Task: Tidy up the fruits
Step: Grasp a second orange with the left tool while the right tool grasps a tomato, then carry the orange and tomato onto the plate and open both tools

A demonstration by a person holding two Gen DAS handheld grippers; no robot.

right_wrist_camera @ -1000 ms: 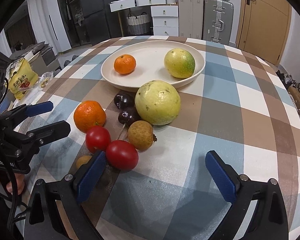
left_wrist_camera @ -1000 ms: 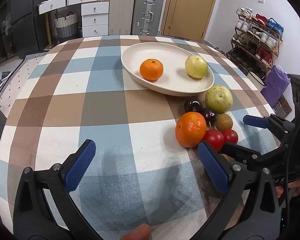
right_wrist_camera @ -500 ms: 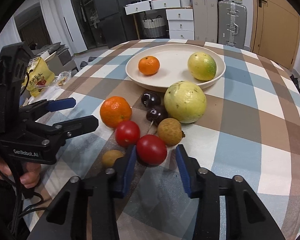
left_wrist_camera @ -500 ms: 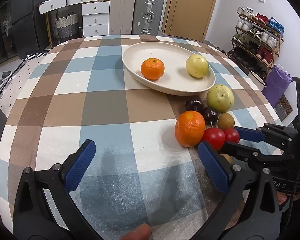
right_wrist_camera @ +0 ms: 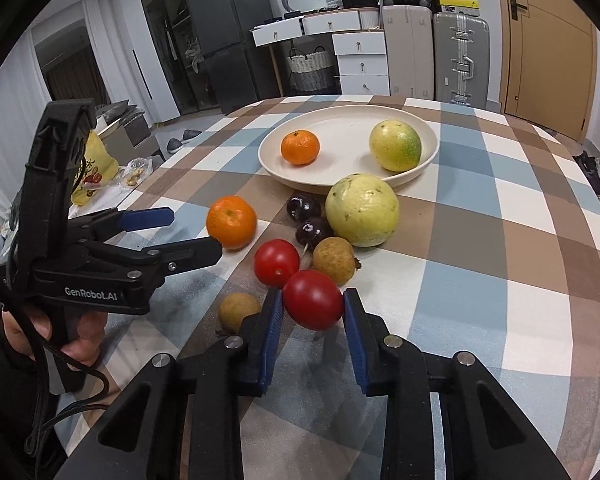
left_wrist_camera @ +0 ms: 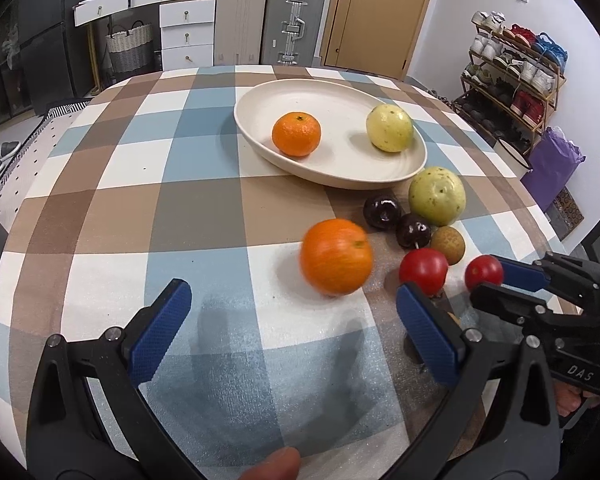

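Your right gripper (right_wrist_camera: 312,312) is clamped on a red tomato (right_wrist_camera: 313,299), held just in front of the loose fruit pile that lies on the near side of the plate (right_wrist_camera: 332,120), while your left gripper (left_wrist_camera: 288,320) hangs spread wide near the orange (left_wrist_camera: 336,256).

You see a tablecloth (right_wrist_camera: 480,240) checked in blue, brown and white, a cream plate (right_wrist_camera: 340,120) with one orange tangerine (right_wrist_camera: 300,147) and one yellow-green fruit (right_wrist_camera: 395,145), two red tomatoes (right_wrist_camera: 313,299), two dark plums (right_wrist_camera: 304,208), and blue pads (right_wrist_camera: 274,320) on black grippers.
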